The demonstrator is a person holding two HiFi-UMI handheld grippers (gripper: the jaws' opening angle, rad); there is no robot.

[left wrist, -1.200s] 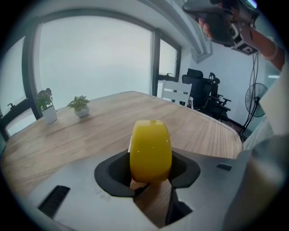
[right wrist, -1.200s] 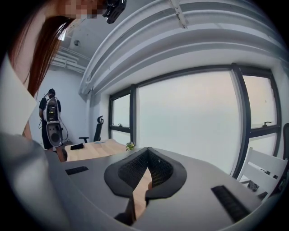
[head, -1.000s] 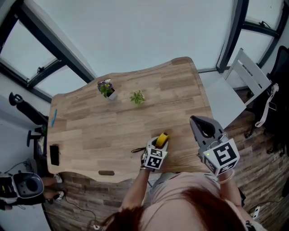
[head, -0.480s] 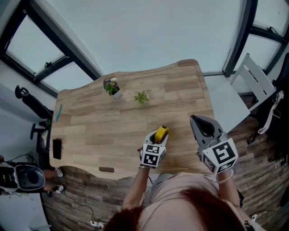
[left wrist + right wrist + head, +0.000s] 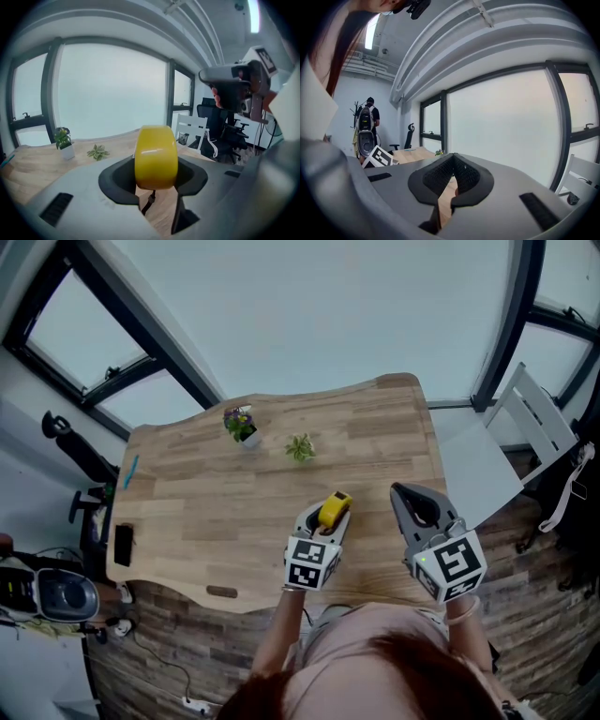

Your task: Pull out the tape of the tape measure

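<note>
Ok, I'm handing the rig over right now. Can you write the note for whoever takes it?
Left gripper: jaws shut on the yellow tape measure, held above the table near its front edge. A black strap hangs under it.
Right gripper: jaws shut, empty, off to the right of the tape measure, not touching it.
Done: tape measure picked up.
Left: no tape shows out of the case yet. The right gripper probably has to catch the tape's end and pull it out.
</note>
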